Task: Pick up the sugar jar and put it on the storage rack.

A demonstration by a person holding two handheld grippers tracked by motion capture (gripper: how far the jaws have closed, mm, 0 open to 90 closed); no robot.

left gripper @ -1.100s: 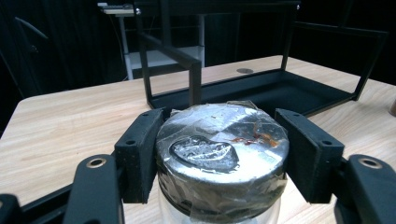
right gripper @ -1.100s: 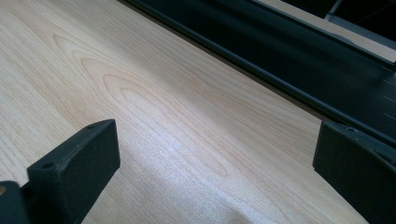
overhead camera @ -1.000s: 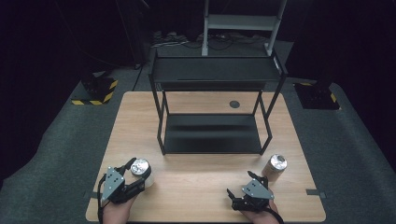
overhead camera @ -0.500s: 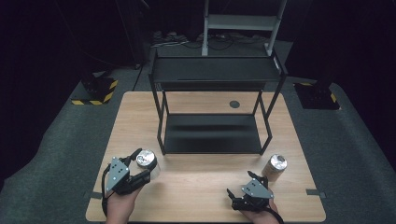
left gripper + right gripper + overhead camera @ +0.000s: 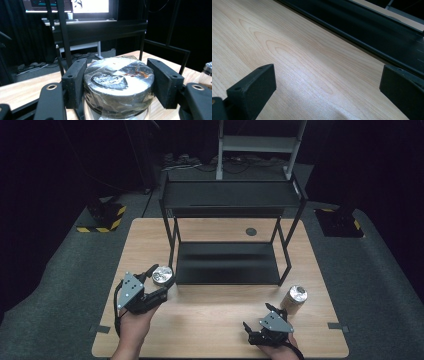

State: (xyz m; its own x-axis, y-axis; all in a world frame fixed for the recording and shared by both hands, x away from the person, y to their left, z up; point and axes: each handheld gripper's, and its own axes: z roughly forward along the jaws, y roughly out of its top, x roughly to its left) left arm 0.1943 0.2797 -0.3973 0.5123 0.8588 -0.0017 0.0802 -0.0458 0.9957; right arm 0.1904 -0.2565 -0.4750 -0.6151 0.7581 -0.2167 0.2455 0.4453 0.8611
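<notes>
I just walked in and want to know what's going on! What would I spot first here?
Your eye lands on the jar with a silver lid, pinched between the fingers of the left gripper near the table's left front. Behind it stands a black two-level shelf in the middle of the wooden table. A second jar waits near the open right gripper.

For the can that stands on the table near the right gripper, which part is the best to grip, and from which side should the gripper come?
Probably the middle of the can's round side wall. It stands upright on the table, apart from the black shelf rack, so the right gripper, whose jaws are open and empty, can likely come level from the person's side, one jaw on each side of it.
</notes>
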